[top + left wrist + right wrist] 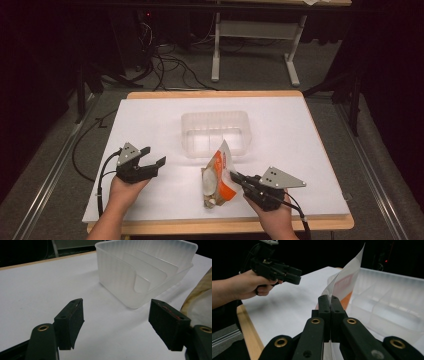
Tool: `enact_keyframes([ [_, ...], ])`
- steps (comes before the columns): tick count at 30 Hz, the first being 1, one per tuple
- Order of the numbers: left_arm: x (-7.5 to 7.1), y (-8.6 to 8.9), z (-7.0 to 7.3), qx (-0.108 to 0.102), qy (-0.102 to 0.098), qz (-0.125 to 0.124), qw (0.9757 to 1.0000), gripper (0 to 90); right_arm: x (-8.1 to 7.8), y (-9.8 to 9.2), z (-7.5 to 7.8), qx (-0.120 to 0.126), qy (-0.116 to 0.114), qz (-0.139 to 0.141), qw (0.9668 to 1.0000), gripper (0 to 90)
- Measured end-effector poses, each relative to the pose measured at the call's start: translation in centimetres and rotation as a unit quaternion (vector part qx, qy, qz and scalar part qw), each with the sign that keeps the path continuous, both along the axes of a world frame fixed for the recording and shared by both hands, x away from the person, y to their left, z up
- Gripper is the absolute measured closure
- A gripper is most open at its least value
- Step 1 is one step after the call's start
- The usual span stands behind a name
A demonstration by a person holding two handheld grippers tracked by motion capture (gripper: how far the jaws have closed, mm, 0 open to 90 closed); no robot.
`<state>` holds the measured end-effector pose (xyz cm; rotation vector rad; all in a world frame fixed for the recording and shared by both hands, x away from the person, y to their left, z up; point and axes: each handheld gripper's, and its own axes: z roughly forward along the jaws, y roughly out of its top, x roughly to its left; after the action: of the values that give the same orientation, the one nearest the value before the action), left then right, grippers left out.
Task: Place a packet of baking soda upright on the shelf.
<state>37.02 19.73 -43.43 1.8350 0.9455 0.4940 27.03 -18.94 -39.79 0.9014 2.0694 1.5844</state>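
Two grippers were at work, and only one of them had anything in it. Your right gripper [235, 176] had its jaws pressed together on the edge of the snack bag [218, 175], with the thin film caught between the pads, as the right gripper view showed plainly. That orange and white bag stood partly raised on the white table [150, 125], its lower end still touching the surface just in front of the clear plastic bin [215, 131].

Your left gripper [154, 156] had its jaws spread wide and empty, sitting apart from the bag on the left side of the table and pointed toward the bin.

For the step in hand, which looked like lifting the bag to carry it into the bin, you did well to pinch the seam rather than the bulging middle. A grip that thin could slip, though, so the safe course was to keep the jaws firmly closed and raise the bag smoothly until its bottom cleared the near wall of the bin. You also had to mind the dividers inside the bin [150, 270]; aiming the bag over one open compartment would have kept it from catching on a partition. Keeping the empty left gripper out of the path looked sensible.
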Motion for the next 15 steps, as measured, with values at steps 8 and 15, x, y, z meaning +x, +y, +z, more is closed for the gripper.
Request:
enact_keyframes([
  [8,0.0,0.1,0.1,-0.003,-0.001,0.002,1.0,28.7,-0.4,-1.8,1.3,0.004,-0.026,-0.028,0.9993,90.0],
  [15,0.0,0.2,0.1,-0.004,-0.003,0.003,1.0,28.7,-0.9,-5.2,2.3,0.016,-0.04,-0.075,0.9962,90.0],
])
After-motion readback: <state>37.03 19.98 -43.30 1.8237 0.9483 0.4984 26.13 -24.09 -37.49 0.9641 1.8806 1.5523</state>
